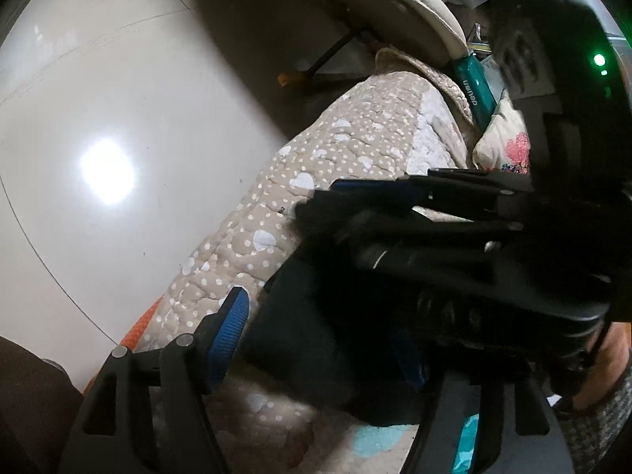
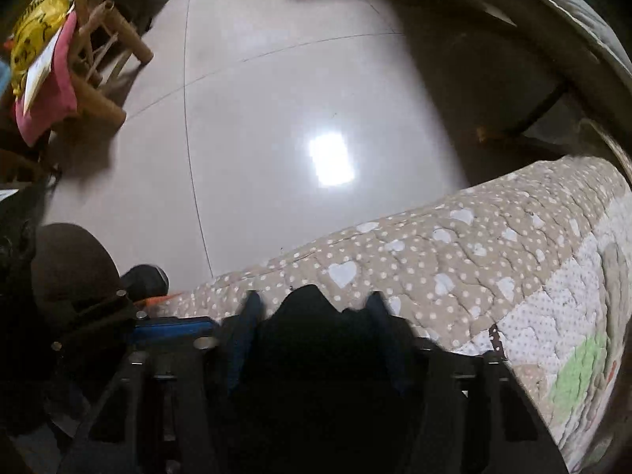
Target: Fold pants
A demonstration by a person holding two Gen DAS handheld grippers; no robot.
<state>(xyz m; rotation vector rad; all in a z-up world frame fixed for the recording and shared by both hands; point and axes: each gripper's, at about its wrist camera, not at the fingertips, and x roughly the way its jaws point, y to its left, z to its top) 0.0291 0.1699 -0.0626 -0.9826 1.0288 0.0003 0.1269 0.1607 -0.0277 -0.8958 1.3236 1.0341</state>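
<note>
The black pants (image 1: 300, 328) lie bunched on a beige heart-patterned quilt (image 1: 355, 138) near its edge. In the left wrist view my left gripper (image 1: 328, 335) is open, with one blue-padded finger (image 1: 231, 328) left of the cloth and the other side hidden. The right gripper (image 1: 355, 197) crosses in front, its blue pads on the pants' upper edge. In the right wrist view the right gripper (image 2: 314, 316) has black pants cloth (image 2: 312, 339) between its blue fingers (image 2: 247, 324). The jaws stand fairly wide around the bunch.
The quilt (image 2: 454, 260) covers a bed whose edge drops to a glossy tiled floor (image 2: 276, 118). A wooden stool (image 2: 98, 59) with pink and yellow items stands far left. A cushioned chair (image 1: 399, 4) and a floral pillow (image 1: 505, 138) lie beyond the bed.
</note>
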